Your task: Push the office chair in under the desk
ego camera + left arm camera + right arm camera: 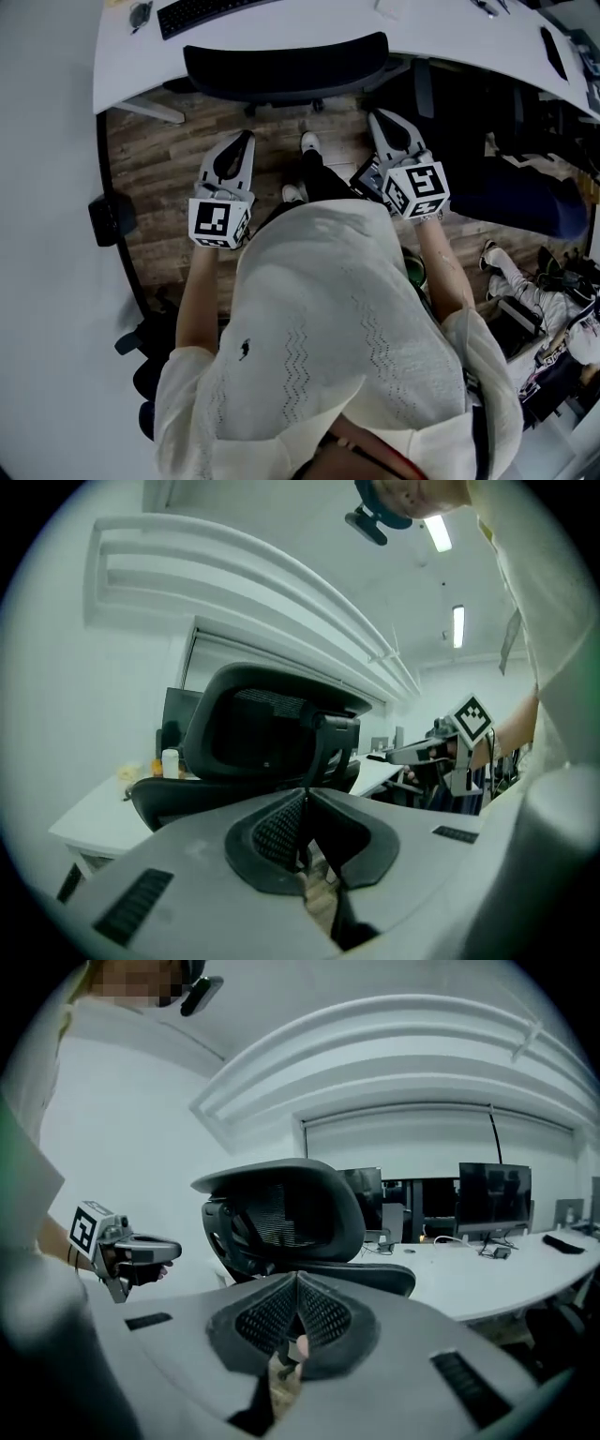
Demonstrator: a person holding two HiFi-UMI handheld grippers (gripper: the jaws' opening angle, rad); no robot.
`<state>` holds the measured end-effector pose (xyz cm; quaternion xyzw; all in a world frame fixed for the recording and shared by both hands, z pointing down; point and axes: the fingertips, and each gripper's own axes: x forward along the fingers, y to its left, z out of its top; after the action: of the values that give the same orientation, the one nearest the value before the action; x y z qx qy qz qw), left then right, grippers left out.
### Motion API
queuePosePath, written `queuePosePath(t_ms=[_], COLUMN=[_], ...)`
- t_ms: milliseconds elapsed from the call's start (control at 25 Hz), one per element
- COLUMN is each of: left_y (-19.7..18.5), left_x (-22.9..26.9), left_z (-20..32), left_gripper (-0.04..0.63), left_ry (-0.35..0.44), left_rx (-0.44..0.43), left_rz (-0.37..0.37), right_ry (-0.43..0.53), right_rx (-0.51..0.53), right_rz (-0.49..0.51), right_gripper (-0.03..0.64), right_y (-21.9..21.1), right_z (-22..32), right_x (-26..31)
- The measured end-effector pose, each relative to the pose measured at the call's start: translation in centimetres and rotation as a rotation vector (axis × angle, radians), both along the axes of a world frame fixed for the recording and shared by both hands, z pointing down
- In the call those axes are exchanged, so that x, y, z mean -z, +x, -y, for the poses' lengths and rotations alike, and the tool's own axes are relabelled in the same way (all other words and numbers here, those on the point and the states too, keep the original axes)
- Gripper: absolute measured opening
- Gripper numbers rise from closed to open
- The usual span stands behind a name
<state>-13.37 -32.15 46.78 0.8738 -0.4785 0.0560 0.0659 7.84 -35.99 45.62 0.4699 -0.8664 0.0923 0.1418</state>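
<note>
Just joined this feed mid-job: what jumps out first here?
The black office chair stands out first, its backrest up by the edge of the curved white desk. Next come the left tool and right tool, both shut and empty. They point at the backrest from either side of the person's legs without touching it.

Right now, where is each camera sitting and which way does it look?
Head view: on the person's head, facing steeply down at the office chair and desk; shows both forearms, left gripper, right gripper.
Left gripper view: on the left gripper, facing up along its shut jaws at the chair's back; shows the right gripper.
Right gripper view: on the right gripper, facing along its shut jaws at the chair's back; shows the left gripper.
Shared: all see the chair; each gripper view sees the other gripper.
</note>
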Motion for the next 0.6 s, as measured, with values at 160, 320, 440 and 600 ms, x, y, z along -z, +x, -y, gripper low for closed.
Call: queuePosePath(t_ms=[160, 320, 440, 600], left_y=[1.0, 1.0, 0.5, 0.0], left_x=[0.4, 0.3, 1.0, 2.9], left_z=[-1.9, -3.2, -3.7, -4.2], left_gripper=[0.020, 0.020, 0.020, 0.018], left_ry=[-0.007, -0.024, -0.023, 0.012], left_rx=[-0.010, 0.027, 0.073, 0.122], left_rz=[-0.035, -0.080, -0.135, -0.193], right_ry=[0.000, 0.017, 0.026, 0.038], right_rx=[0.020, 0.001, -0.015, 0.003], right_rz=[0.031, 0.095, 0.145, 0.143], right_gripper=[0.002, 0.002, 0.002, 0.000], right_y=[-0.9, -0.8, -0.5, -0.3], right_z=[-1.9, -3.0, -3.5, -4.3], right_x=[0.2, 1.6, 2.7, 3.6])
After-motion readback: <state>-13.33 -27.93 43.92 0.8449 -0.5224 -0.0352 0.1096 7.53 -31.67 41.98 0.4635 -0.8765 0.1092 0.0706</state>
